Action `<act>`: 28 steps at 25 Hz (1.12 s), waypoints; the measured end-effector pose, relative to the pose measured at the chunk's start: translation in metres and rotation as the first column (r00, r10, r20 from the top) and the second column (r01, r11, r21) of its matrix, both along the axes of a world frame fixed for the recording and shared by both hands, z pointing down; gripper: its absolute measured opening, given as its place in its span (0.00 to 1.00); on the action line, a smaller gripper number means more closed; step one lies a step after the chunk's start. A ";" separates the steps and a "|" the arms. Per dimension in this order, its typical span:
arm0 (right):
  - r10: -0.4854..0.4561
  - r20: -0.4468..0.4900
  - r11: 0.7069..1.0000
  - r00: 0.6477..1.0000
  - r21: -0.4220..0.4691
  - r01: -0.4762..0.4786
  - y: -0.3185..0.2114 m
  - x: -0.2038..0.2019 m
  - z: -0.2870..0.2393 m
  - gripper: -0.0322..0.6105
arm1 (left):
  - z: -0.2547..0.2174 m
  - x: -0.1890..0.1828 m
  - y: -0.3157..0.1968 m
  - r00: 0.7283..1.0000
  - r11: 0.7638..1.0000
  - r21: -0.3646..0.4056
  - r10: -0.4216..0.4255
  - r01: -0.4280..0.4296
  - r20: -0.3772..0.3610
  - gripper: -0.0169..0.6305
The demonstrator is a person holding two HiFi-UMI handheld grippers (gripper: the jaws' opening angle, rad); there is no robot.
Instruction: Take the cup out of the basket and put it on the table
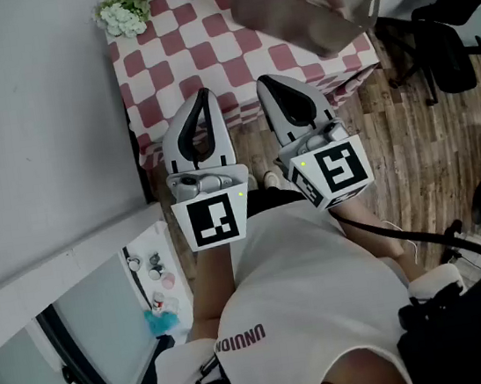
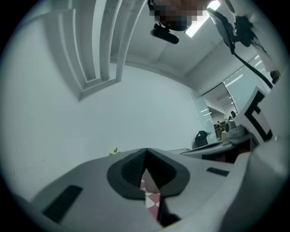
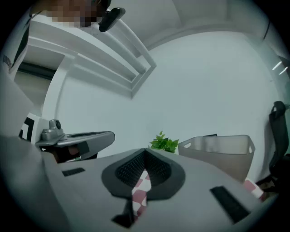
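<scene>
Cup not in sight, presumably inside grey basket [image 1: 304,9] at 1 o'clock on checkered counter [image 1: 194,51]. Jaws pressed together and empty on left tool [image 1: 203,94] and right tool [image 1: 266,81]. Expect light, rigid, maybe slippery: pinch across one rim wall.

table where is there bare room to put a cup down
Bare checkered cloth runs from the flowers at the far left corner across to the basket, and down to the near edge. Crowded only at the right, where the basket sits.
</scene>
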State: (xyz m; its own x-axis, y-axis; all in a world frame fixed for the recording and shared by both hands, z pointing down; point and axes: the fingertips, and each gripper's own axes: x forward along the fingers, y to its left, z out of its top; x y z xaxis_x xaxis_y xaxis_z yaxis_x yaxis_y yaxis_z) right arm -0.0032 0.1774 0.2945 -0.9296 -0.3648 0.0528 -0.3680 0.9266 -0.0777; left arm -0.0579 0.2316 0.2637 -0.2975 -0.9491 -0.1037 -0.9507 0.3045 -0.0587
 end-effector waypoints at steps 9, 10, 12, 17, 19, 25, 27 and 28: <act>0.009 0.000 1.000 1.000 -0.004 -0.009 0.000 0.002 0.001 0.08 | -0.002 0.002 -0.001 1.000 1.000 0.002 -0.004 0.004 0.019 0.04; 0.010 -0.001 1.000 1.000 -0.005 -0.010 -0.001 0.002 0.002 0.08 | -0.002 0.003 -0.001 1.000 1.000 0.001 -0.001 0.001 0.022 0.04; 0.010 -0.003 1.000 1.000 -0.004 -0.010 -0.001 0.002 0.002 0.08 | -0.002 0.005 -0.002 1.000 1.000 0.000 0.004 -0.004 0.020 0.04; 0.011 0.002 1.000 1.000 -0.002 -0.011 -0.002 0.002 0.000 0.08 | 0.000 0.002 -0.003 1.000 1.000 -0.004 0.003 -0.003 0.011 0.04; 0.018 0.003 1.000 1.000 -0.006 -0.018 -0.003 0.001 0.001 0.08 | -0.001 0.001 -0.002 1.000 1.000 -0.001 0.004 -0.004 0.007 0.04; 0.047 0.010 0.998 0.999 -0.031 -0.047 0.001 -0.001 0.000 0.08 | -0.005 0.000 0.002 1.000 1.000 -0.003 0.021 -0.021 -0.001 0.04; 0.053 0.020 0.997 0.998 -0.062 -0.052 0.004 -0.001 -0.002 0.08 | -0.007 -0.002 0.005 0.999 1.000 0.000 0.030 -0.030 -0.014 0.04; 0.057 0.021 0.996 0.998 -0.069 -0.055 0.006 -0.001 -0.003 0.08 | -0.007 -0.002 0.006 0.999 0.999 -0.002 0.038 -0.038 -0.016 0.04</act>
State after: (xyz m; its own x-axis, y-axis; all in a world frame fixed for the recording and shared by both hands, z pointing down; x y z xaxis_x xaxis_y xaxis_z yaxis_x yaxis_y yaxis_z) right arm -0.0047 0.1834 0.2916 -0.9091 -0.4126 0.0581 -0.4165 0.8967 -0.1495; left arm -0.0598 0.2380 0.2565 -0.2632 -0.9598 -0.0971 -0.9623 0.2683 -0.0436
